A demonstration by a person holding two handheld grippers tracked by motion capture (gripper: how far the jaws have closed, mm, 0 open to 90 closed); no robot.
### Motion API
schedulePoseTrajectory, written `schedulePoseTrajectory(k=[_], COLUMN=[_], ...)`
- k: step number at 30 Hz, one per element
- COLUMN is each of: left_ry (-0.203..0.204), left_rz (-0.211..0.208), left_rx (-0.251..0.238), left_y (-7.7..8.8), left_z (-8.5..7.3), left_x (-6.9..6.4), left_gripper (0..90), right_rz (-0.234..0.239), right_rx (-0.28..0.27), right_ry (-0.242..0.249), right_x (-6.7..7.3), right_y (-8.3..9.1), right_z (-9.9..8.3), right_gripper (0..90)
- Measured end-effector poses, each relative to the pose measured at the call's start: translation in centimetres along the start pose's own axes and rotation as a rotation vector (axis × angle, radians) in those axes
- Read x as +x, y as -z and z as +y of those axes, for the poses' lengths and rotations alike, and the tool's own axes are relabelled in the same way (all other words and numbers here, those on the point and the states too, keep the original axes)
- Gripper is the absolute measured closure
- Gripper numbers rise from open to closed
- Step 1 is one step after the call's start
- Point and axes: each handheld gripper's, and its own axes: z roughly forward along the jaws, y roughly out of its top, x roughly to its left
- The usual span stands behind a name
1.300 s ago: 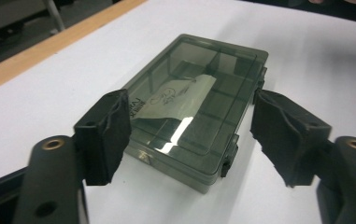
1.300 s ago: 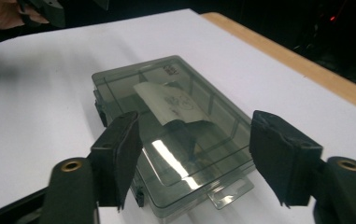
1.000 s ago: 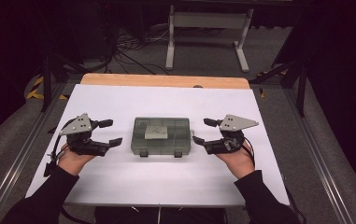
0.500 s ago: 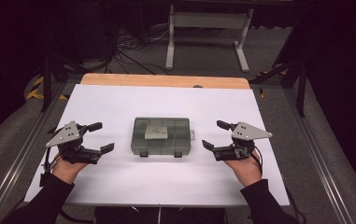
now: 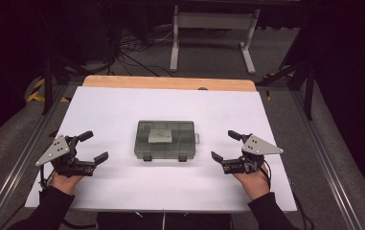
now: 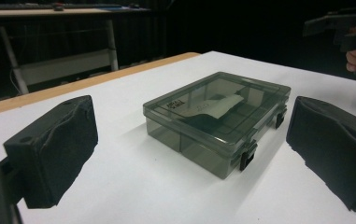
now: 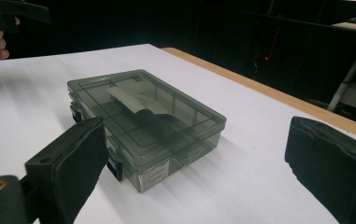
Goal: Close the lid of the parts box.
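A smoky see-through plastic compartment box (image 5: 165, 140) lies shut in the middle of the white table, two black latches on its near edge and a pale paper inside. My left gripper (image 5: 96, 146) sits low to the box's left, well apart from it. My right gripper (image 5: 222, 144) mirrors it on the right. Both point inward at the box. Their jaws have just been opening and stand open with nothing between the pads. In the left gripper view the box (image 6: 217, 116) lies ahead of my left gripper (image 6: 189, 140). The right gripper view shows the box (image 7: 143, 116) beyond my right gripper (image 7: 199, 154).
The white tabletop (image 5: 122, 110) ends at a wooden strip (image 5: 170, 82) on the far side. Beyond it a white metal stand (image 5: 209, 28) and cables lie on the floor. Metal rails (image 5: 22, 163) run along both sides of the table.
Both hands have drawn outward from the box, toward the near edge and lower to the table. Both pairs of jaws have spread wider.
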Motion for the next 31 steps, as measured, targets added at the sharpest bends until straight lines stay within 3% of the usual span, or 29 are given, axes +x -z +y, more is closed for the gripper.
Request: schedulePoseTrajectory(k=[7, 13, 19, 31], left_ry=[-0.013, -0.004, 0.015, 0.007], left_rz=[0.042, 0.043, 0.046, 0.055], left_rx=[0.002, 0.013, 0.005, 0.002], left_y=[0.6, 1.1, 1.4, 1.3], left_z=[-1.2, -1.8, -2.1, -2.1], left_x=[-0.1, 0.1, 0.4, 0.4], left_gripper=[1.8, 1.6, 1.4, 1.3], right_rz=[-0.014, -0.028, -0.035, -0.047], right_rx=[-0.017, -0.044, -0.026, -0.015], right_ry=[0.015, 0.012, 0.007, 0.0], right_x=[0.6, 0.8, 1.0, 1.0], right_y=[0.2, 0.5, 0.4, 0.2], right_z=[-1.4, -1.9, -2.6, -2.9], right_gripper=[4.6, 4.5, 4.4, 4.5])
